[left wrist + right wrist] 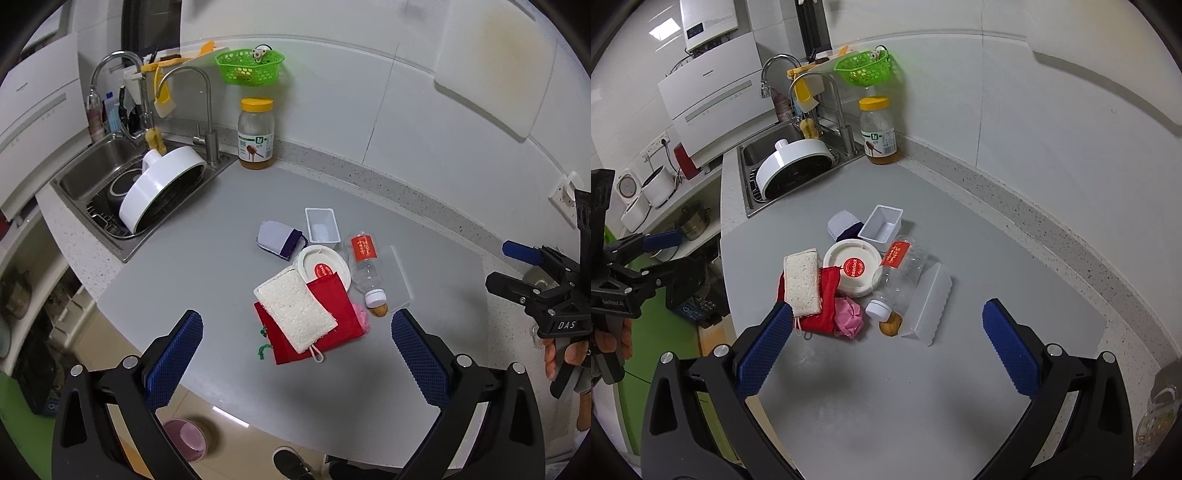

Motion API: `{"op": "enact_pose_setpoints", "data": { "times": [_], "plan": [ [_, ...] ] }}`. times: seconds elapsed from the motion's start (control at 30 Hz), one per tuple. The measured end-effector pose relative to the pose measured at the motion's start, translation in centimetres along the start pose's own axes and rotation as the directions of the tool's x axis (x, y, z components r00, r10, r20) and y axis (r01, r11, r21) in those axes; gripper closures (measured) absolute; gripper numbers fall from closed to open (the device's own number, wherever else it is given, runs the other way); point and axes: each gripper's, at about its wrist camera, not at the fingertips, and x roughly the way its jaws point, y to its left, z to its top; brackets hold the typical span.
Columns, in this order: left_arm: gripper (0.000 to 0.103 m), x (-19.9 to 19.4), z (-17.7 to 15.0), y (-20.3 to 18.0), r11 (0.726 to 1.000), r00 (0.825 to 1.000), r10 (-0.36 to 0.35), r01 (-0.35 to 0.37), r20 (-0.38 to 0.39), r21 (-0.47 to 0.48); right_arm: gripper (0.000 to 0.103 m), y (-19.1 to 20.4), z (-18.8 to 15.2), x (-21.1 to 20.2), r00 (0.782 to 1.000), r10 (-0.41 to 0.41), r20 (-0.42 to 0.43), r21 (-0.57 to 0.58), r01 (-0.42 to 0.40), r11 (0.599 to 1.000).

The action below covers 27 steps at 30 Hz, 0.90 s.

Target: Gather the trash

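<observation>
Tools, left (295, 343) and right (888, 332), hung wide open, empty, above the surface (923, 387); plastic bottle (905, 273) lay beside what seemed a walnut (890, 327).

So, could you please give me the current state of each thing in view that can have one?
left gripper: open, empty
right gripper: open, empty
bottle: lying down, capped, looks empty
jar: upright, lid on, nearly empty
white tray: upright, empty
sponge: flat on the red cloth
round lid: flat, sticker up
pink paper: crumpled
</observation>
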Motion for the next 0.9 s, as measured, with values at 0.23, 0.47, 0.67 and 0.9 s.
{"op": "enact_pose_setpoints", "data": {
  "times": [0.23, 0.47, 0.67, 0.9],
  "plan": [
    [0.005, -0.03, 0.53, -0.10, 1.000, 1.000, 0.001, -0.001, 0.003, -0.007, 0.003, 0.06, -0.26, 0.23, 1.000, -0.013, -0.010, -0.011, 0.013, 1.000],
    [0.005, -0.16, 0.39, 0.09, 1.000, 1.000, 0.004, -0.004, 0.006, -0.010, 0.003, 0.08, -0.41, 0.35, 1.000, 0.017, -0.011, -0.002, -0.017, 1.000],
    [0.005, -0.13, 0.29, 0.14, 1.000, 1.000, 0.007, -0.007, 0.005, -0.010, 0.003, -0.03, -0.73, 0.56, 0.999, 0.045, -0.015, 0.012, -0.045, 0.999],
    [0.005, -0.15, 0.12, 0.12, 1.000, 1.000, 0.009, -0.009, 0.004, -0.008, 0.003, -0.09, -0.91, 0.69, 0.999, 0.034, -0.019, 0.014, -0.034, 0.999]
  ]
}}
